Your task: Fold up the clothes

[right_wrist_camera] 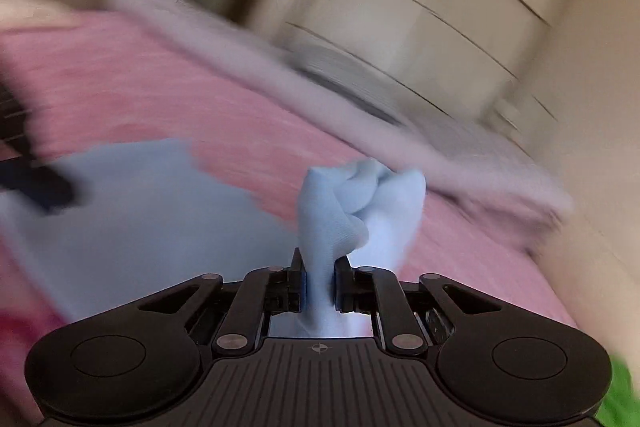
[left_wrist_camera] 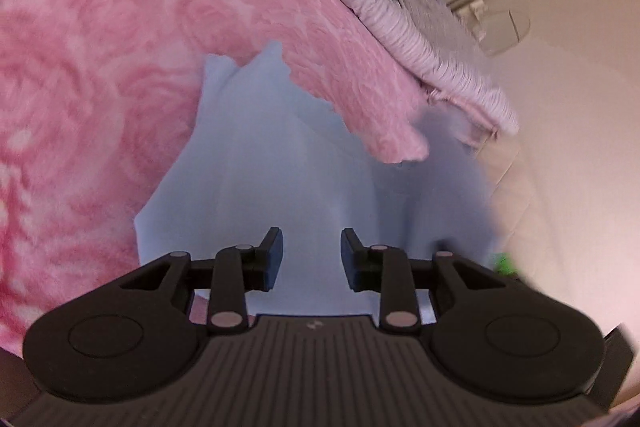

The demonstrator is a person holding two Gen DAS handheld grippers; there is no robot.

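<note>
A light blue garment [left_wrist_camera: 256,163] lies spread on a pink fleece blanket [left_wrist_camera: 100,67], partly covered by a flap of that blanket. My left gripper [left_wrist_camera: 312,255] hovers open just above the blue cloth with nothing between its fingers. In the right wrist view, my right gripper [right_wrist_camera: 320,279] is shut on a bunched fold of the blue garment [right_wrist_camera: 352,203], which rises in a lump above the fingers. More of the cloth spreads flat to the left. The dark blurred shape at far left is the left gripper [right_wrist_camera: 32,183].
A ribbed lilac cover [left_wrist_camera: 400,11] runs along the bed's far edge, with cream floor and white cabinets [right_wrist_camera: 432,11] beyond. Something green [right_wrist_camera: 620,391] shows at the lower right. The right wrist view is motion-blurred.
</note>
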